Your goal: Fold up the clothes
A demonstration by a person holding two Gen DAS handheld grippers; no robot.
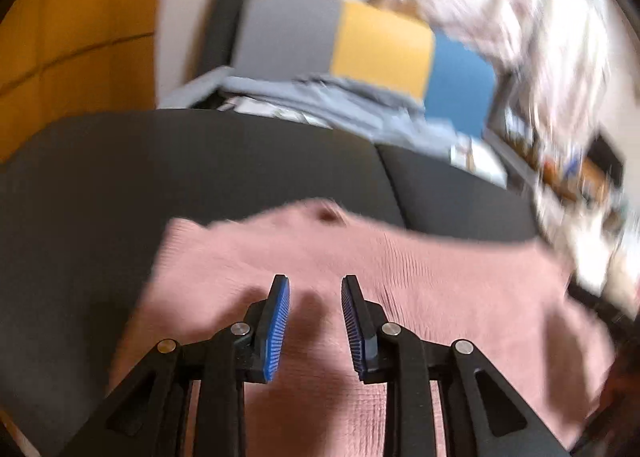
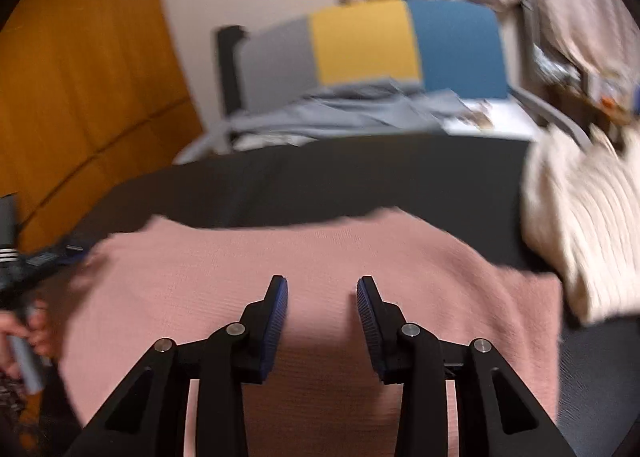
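Observation:
A pink knit garment (image 1: 400, 277) lies spread flat on a dark sofa seat (image 1: 200, 161). My left gripper (image 1: 315, 281) hovers over its middle, open, with nothing between the blue pads. The right wrist view shows the same pink garment (image 2: 320, 257) under my right gripper (image 2: 322, 281), which is also open and holds nothing. At the left edge of that view a hand (image 2: 34, 331) holds the other gripper's handle. Both views are blurred by motion.
A cream knit garment (image 2: 588, 225) lies on the sofa seat (image 2: 360, 177) to the right of the pink one. Behind the sofa are grey-blue clothes (image 2: 340, 113), a grey, yellow and blue panel (image 2: 368, 45), an orange wall (image 2: 80, 97) and cluttered shelves (image 1: 580, 177).

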